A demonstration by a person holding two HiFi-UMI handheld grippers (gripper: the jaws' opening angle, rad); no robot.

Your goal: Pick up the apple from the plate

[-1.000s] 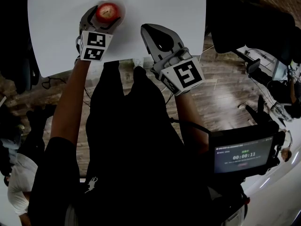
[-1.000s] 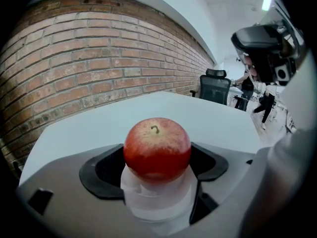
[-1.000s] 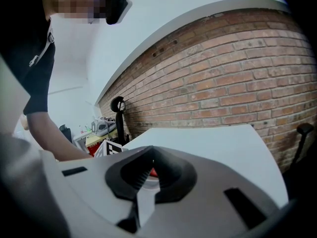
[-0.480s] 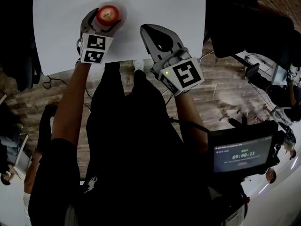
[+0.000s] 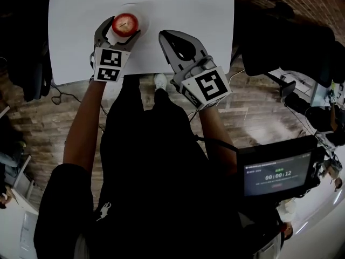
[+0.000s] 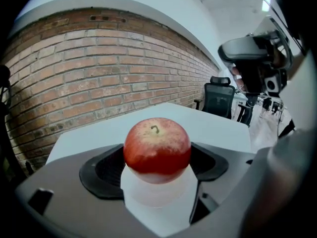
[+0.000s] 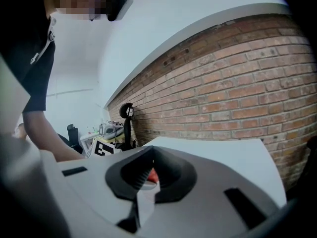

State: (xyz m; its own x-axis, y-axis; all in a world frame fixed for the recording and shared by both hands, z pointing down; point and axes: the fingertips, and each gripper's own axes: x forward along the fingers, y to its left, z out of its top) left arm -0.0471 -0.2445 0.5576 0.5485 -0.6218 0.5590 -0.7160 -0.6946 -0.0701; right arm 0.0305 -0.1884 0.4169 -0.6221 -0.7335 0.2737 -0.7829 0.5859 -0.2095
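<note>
Nearest, the person's dark sleeves reached forward over the wooden floor [image 5: 250, 109] to the edge of the white table [image 5: 188, 9]. The right gripper [image 5: 166, 36] lay over the table's near edge, jaws drawn almost together with only a thin slit between them, holding nothing. Just to its left, the left gripper [image 5: 119, 32] had its jaws spread wide to either side of the red apple [image 5: 124, 22], stem up; contact could not be made out. The apple sat on the white plate [image 5: 143, 15]. Beyond stood a brick wall [image 6: 74, 73].
</note>
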